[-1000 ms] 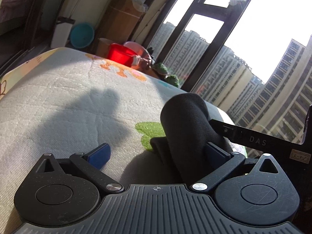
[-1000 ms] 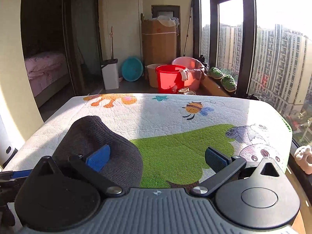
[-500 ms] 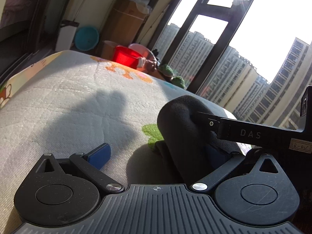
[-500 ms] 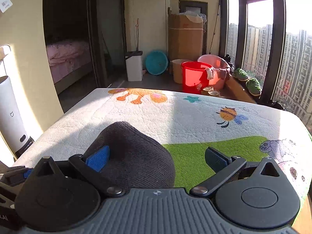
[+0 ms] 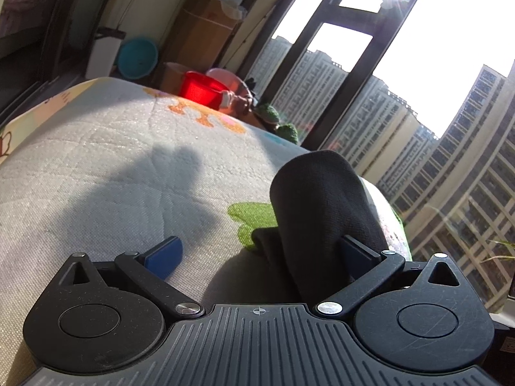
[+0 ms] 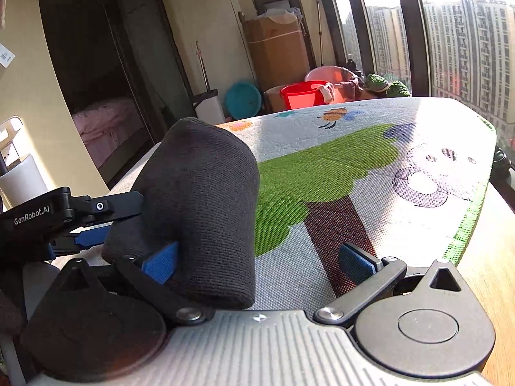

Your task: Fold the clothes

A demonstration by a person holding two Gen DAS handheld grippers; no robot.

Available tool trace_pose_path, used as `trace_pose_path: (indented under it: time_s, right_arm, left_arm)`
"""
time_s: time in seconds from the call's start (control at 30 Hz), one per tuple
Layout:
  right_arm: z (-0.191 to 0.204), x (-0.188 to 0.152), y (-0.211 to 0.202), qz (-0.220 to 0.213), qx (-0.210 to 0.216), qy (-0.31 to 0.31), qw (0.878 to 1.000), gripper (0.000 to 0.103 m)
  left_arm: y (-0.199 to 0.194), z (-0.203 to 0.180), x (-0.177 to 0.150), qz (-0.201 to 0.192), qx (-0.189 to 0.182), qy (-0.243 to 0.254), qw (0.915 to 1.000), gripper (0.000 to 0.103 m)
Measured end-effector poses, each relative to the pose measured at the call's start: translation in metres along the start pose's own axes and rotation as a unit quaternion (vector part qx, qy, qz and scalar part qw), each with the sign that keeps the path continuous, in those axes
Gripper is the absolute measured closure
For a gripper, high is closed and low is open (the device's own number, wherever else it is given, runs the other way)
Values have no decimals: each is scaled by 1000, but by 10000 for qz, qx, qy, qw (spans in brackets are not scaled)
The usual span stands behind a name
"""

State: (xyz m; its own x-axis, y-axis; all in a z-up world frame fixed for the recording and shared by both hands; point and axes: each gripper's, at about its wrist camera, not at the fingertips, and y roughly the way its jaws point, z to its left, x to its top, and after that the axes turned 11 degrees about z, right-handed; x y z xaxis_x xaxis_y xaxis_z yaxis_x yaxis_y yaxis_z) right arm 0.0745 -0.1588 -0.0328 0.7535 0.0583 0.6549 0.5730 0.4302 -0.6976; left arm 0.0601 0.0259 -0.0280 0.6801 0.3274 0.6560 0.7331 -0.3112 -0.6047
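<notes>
Both tongs spread wide. Dark knit garment (image 5: 322,206) draped over left tongs' (image 5: 257,254) right pad, above the printed mat (image 5: 112,160). Right view alone shows it hooding right tongs' (image 6: 257,262) left pad, left tongs poking in beside it.

Left tool (image 5: 257,254) and right tool (image 6: 257,262) gape wide.

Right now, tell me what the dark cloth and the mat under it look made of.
Cloth: dark grey knit, matte, fine ribbed rows visible; probably cotton or a blend. Mat: woven or quilted fabric, printed with cartoons, faint stitch lines, slight sheen in sunlight.
</notes>
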Motion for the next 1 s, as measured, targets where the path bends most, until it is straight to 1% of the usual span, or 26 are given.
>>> trace_pose_path:
  time_s: [0.1, 0.17, 0.23, 0.3, 0.4, 0.47, 0.53, 0.6, 0.63, 0.67, 0.7, 0.77, 0.8, 0.9, 1.0]
  right_arm:
    - [0, -1, -1, -58, -22, -17, 10000, 0]
    - [-1, -1, -3, -110, 3, -6, 9999, 0]
    - [-1, 1, -9, -205, 72, -56, 9997, 0]
    - [3, 9, -17, -360, 124, -240, 9990, 0]
    - [6, 31, -23, -446, 146, -414, 9980, 0]
    - [7, 49, -24, -509, 18, -479, 9975, 0]
    - [10, 67, -23, -689, -109, -631, 9956, 0]
    - [16, 83, -19, -830, -134, -815, 9931, 0]
    - [21, 90, -13, -786, -68, -936, 9925, 0]
    - [27, 96, -3, -634, -69, -1092, 9920, 0]
    - [34, 99, 10, -421, -155, -1259, 9910, 0]
    - [44, 97, 39, -89, -510, -1622, 9854, 0]
    - [45, 97, 49, -5, -548, -1631, 9851, 0]
    - [37, 99, 55, 41, -334, -1300, 9909, 0]
    - [35, 93, 46, -160, -412, -1281, 9908, 0]
  left_arm:
    - [-9, -8, -6, -177, 173, 114, 9996, 0]
    - [-13, -15, -11, -210, 296, 247, 9990, 0]
    - [-12, -18, -11, -178, 443, 327, 9983, 0]
    - [-9, -17, -9, -79, 449, 316, 9985, 0]
    - [-9, -15, -6, -40, 476, 341, 9983, 0]
    - [-11, -15, -3, -61, 590, 500, 9970, 0]
    - [-13, -14, 1, -88, 742, 626, 9952, 0]
    - [-15, -10, 7, -66, 812, 628, 9947, 0]
    - [-15, -7, 8, -46, 808, 604, 9949, 0]
    - [-14, -4, 8, -15, 778, 579, 9953, 0]
    - [-14, -2, 8, 18, 737, 555, 9957, 0]
    - [-13, 1, 6, 56, 690, 508, 9963, 0]
    - [-13, 2, 5, 51, 707, 485, 9963, 0]
    - [-11, 3, 5, 70, 668, 371, 9971, 0]
    - [-10, -1, 5, 77, 598, 382, 9974, 0]
